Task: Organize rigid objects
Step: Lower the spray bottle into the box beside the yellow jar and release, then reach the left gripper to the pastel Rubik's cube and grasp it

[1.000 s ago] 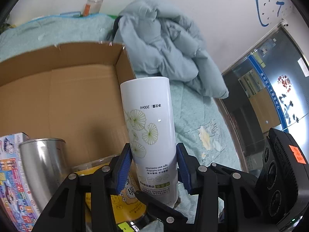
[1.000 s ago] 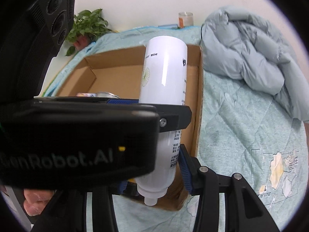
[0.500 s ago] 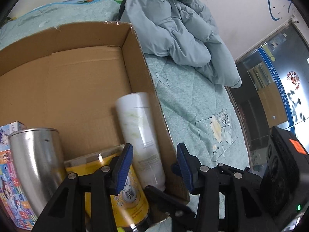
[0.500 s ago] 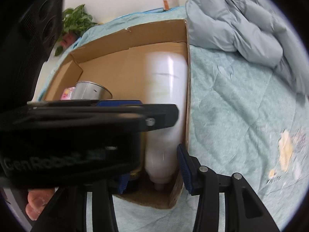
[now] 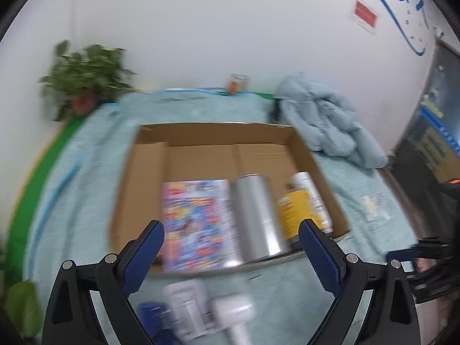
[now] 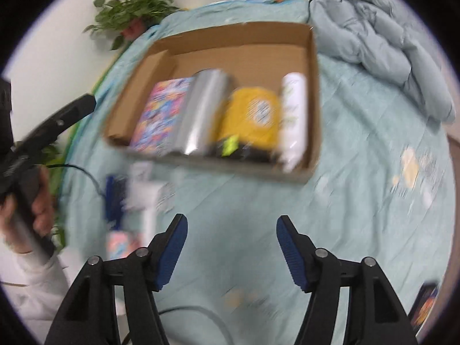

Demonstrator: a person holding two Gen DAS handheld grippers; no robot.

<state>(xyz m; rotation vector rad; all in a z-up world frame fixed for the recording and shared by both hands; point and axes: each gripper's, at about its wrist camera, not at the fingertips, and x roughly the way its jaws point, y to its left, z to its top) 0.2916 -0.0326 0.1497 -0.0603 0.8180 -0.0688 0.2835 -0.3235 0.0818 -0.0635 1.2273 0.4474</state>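
both jaws gape empty, so the left gripper [image 5: 231, 240] could fumble the blurred white plastic bottles [image 5: 212, 310] lying before the brown cardboard box [image 5: 138, 172], with the right gripper [image 6: 231, 237] no help.

No legible text on the blurred boxed items [image 6: 250, 115] or the red wall sign [image 5: 365, 15]

White bottle [image 6: 293, 118] lying in cardboard box [image 6: 314, 92], right wall.

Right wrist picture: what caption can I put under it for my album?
Open right tongs above teal quilt; brown cardboard box holds colourful carton, silver can, yellow tin, white bottle.
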